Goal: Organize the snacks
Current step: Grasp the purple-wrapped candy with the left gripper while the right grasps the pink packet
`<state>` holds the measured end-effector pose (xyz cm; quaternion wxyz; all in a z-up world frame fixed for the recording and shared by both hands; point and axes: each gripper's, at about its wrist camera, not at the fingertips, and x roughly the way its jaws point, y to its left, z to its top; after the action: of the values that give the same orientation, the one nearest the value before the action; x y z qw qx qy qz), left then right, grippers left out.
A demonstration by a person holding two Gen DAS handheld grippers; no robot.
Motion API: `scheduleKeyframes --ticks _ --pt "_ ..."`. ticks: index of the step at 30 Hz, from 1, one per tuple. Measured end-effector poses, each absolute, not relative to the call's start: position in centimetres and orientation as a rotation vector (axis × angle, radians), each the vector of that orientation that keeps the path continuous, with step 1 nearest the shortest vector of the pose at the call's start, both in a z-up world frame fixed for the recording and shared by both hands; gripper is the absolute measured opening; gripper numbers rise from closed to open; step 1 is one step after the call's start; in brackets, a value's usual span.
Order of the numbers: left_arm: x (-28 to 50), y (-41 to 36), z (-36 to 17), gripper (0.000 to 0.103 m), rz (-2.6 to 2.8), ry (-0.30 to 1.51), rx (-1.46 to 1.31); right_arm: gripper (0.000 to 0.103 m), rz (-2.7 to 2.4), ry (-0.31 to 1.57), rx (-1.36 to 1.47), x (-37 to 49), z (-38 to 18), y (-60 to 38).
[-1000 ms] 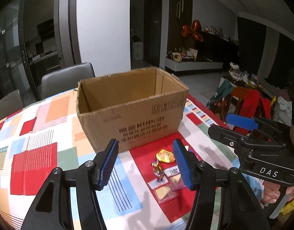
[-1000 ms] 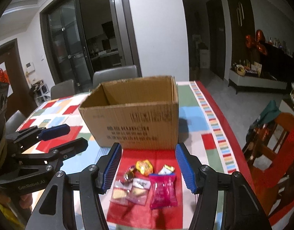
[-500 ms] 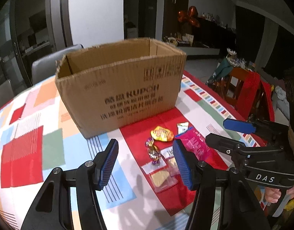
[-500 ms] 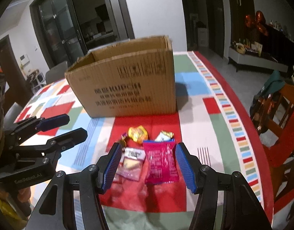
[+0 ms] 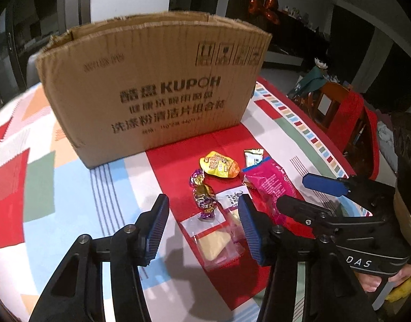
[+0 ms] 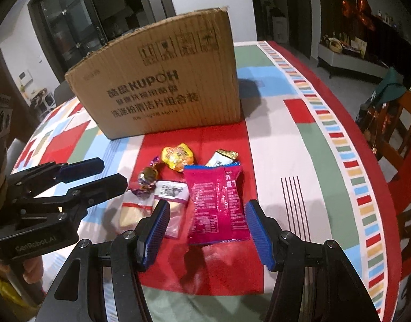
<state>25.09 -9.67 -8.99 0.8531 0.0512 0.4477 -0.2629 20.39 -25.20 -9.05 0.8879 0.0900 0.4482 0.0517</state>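
A small pile of snacks lies on the red patch of tablecloth in front of an open cardboard box (image 5: 151, 88) (image 6: 165, 86). In it are a yellow pouch (image 5: 218, 165), a purple-gold candy (image 5: 202, 194), two clear packets (image 5: 214, 238) (image 6: 171, 190), a small white-gold wrapper (image 6: 222, 157) and a pink packet (image 6: 216, 204). My left gripper (image 5: 202, 214) hovers over the candy and clear packets. Its jaws are closing, with the pads touching nothing. My right gripper (image 6: 207, 214) is open above the pink packet, which lies between its fingers without contact.
The box stands just behind the snacks and blocks the way forward. Both grippers hang close side by side, with the right gripper (image 5: 291, 190) showing in the left wrist view. The table's red-bordered edge (image 6: 379, 177) curves on the right, with a wooden chair (image 6: 393, 123) beyond.
Both grippers have sunk toward the table and tipped further down, so the snacks loom larger and the box's inside is out of sight. The left jaws stand slightly narrower.
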Motion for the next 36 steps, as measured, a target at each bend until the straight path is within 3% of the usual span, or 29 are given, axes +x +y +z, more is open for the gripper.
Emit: scheduleKeyframes --ticks 16,21,23,36 --pt "28.7 -10.5 -12.4 0.032 -0.557 1.078 0.01 0.059 0.104 0.969 0.195 22.6 -10.7 -25.0" --pt "28.9 -10.5 -12.6 0.024 -0.556 1.086 0.005 0.05 0.107 0.976 0.211 23.0 -11.1 -25.2" --pt "29.0 -10.6 -12.7 0.023 -0.557 1.088 0.009 0.041 0.107 0.972 0.21 23.0 -11.0 -25.2" --pt "27.3 -10.2 -10.9 0.023 -0.546 1.037 0.025 0.039 0.099 0.923 0.19 21.9 -9.1 -25.0"
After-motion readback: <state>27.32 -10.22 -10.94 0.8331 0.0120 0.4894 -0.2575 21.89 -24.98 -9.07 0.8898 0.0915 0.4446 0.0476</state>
